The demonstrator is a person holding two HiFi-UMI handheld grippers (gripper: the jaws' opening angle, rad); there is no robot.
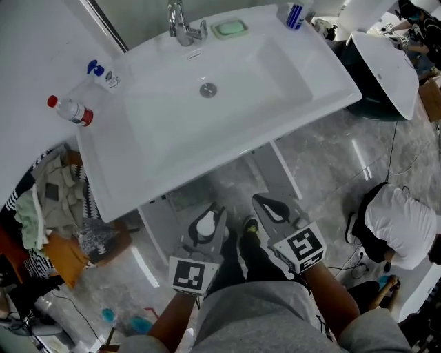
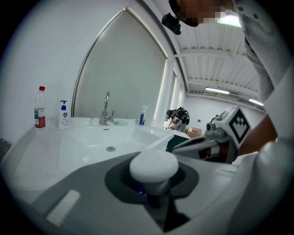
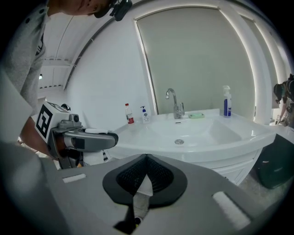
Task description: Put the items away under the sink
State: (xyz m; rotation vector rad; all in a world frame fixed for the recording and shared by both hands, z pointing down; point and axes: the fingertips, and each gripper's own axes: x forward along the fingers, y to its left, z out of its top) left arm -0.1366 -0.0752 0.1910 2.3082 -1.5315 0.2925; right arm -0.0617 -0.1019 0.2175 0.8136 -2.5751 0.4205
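A white sink (image 1: 227,103) is mounted over a white cabinet (image 1: 157,231), whose space is seen just ahead of and below both grippers. A white round-capped item (image 2: 153,166) is clamped, cap uppermost, in the left gripper (image 1: 210,215). A thin pale item (image 3: 141,195) is pinched in the right gripper (image 1: 265,203), and neither side is judged clearly nearer.

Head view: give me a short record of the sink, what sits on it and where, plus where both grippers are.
sink: white, basin bare
faucet: back rim, centre
soap dish: green, right of the faucet
left corner: red-capped bottle, pump bottle
back right corner: blue and white bottle
left gripper: low in front of the sink, closed on a white round thing
right gripper: beside it, grip unclear
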